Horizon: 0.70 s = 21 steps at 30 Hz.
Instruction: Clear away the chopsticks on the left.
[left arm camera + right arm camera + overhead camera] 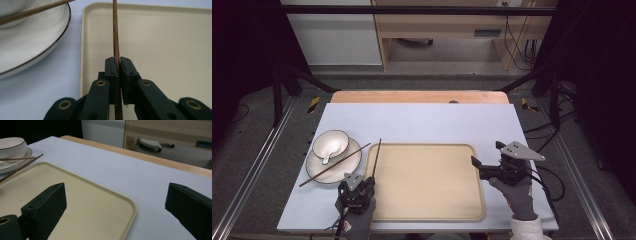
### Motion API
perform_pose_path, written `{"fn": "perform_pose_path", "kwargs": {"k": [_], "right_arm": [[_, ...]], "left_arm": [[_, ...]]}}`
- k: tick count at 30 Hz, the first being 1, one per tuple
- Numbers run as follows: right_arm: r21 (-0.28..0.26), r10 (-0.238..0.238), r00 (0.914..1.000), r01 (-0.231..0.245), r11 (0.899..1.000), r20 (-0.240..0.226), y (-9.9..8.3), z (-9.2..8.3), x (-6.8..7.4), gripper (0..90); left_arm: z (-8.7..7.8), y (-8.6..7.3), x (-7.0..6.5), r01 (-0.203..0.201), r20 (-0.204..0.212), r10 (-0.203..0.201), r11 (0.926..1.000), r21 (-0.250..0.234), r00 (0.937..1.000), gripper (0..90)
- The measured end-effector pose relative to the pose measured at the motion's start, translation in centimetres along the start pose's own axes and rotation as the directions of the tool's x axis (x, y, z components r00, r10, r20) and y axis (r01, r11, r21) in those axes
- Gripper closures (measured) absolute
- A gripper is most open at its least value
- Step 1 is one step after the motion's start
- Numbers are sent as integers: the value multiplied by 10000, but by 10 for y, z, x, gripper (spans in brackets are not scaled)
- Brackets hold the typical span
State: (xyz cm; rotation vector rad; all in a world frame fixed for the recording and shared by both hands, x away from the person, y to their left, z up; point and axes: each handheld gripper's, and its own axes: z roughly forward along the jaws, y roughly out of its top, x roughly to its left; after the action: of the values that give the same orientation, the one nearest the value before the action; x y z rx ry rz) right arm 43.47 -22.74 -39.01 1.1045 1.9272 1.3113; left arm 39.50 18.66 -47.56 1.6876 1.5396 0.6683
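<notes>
My left gripper [362, 186] [118, 60] is shut on a thin brown chopstick [376, 157] [115, 32] near its lower end. The stick points away from me along the left rim of the beige tray [427, 205] [162, 45]. A second chopstick [334, 165] [32, 11] lies slantwise across the white plate [319, 172] [30, 47]. On that plate sits a white bowl [337, 140] [11, 146] holding a white spoon [329, 151]. My right gripper [487, 155] [116, 187] stands open over the tray's right rim [130, 207], nothing between its jaws.
The tray lies on a pale blue mat [422, 122] over a wooden table [419, 96]. The mat's near edge runs just below the tray. Dark frame posts stand at the far left and far right, with cables on the floor at the right.
</notes>
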Motion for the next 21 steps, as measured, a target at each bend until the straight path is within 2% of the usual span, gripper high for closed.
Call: {"fn": "perform_pose_path", "kwargs": {"k": [9,21], "right_arm": [[-11,-29,10000,29,10000,41,0,-1,0,37],[80,-49,10000,49,10000,29,-1,2,1,36]], "left_arm": [[4,-2,-2,-30,-212,40,9990,453,9998,844],[6,-1,-3,-116,-265,136,9973,731,9996,840]]}}
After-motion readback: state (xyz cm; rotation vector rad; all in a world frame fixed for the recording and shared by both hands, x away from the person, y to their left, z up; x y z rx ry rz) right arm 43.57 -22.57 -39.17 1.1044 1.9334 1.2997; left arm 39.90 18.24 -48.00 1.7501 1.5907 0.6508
